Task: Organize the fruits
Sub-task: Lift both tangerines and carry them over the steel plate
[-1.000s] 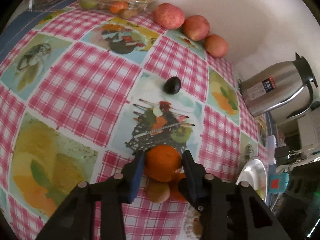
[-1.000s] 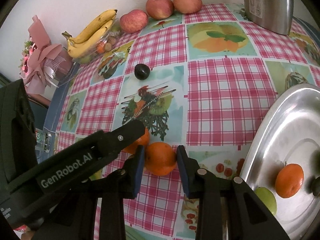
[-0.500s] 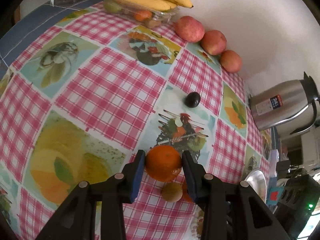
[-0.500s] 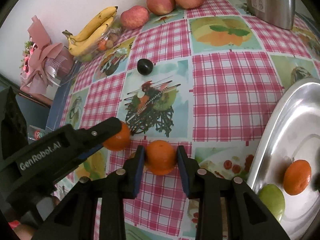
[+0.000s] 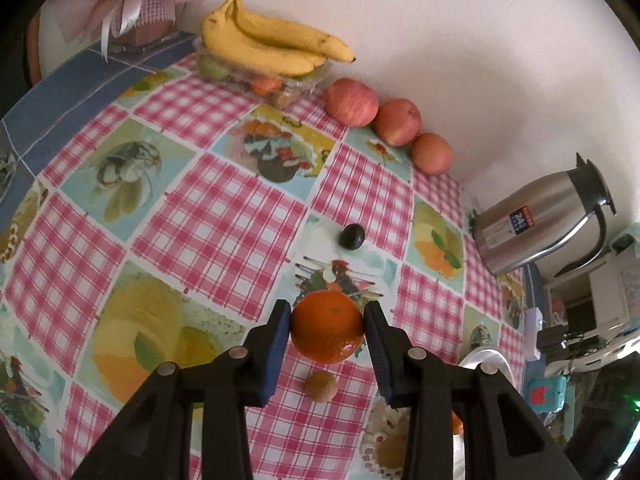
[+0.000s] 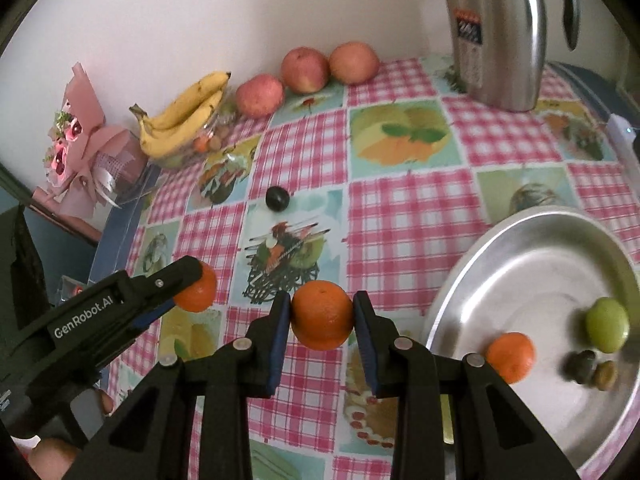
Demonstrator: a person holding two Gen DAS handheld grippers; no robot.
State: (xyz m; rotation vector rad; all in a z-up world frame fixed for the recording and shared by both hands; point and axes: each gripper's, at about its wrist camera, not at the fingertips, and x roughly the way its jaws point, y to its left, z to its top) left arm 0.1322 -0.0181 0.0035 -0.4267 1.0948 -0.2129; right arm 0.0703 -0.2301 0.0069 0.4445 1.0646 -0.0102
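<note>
Orange fruit (image 5: 326, 327) clamped in left gripper (image 5: 326, 322) above tablecloth (image 5: 200, 216); second orange (image 6: 321, 314) clamped in right gripper (image 6: 321, 312), steel tray (image 6: 472, 280) just right holding an orange, green fruit, maybe two kiwis; farther: dark plum (image 6: 277, 199), apples (image 6: 305, 69), bananas (image 6: 182, 116) by wall

Right claw (image 6: 322, 320) clamps orange (image 6: 321, 314); steel tray (image 6: 472, 280) beside.

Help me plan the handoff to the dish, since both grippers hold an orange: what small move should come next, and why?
Probably carry the right gripper with its orange sideways over the metal dish. Its pads are clamped on the fruit, which looks clear of the tablecloth, and the dish, already holding another orange and a green fruit, lies just beside it. The left gripper with its own orange can follow.
</note>
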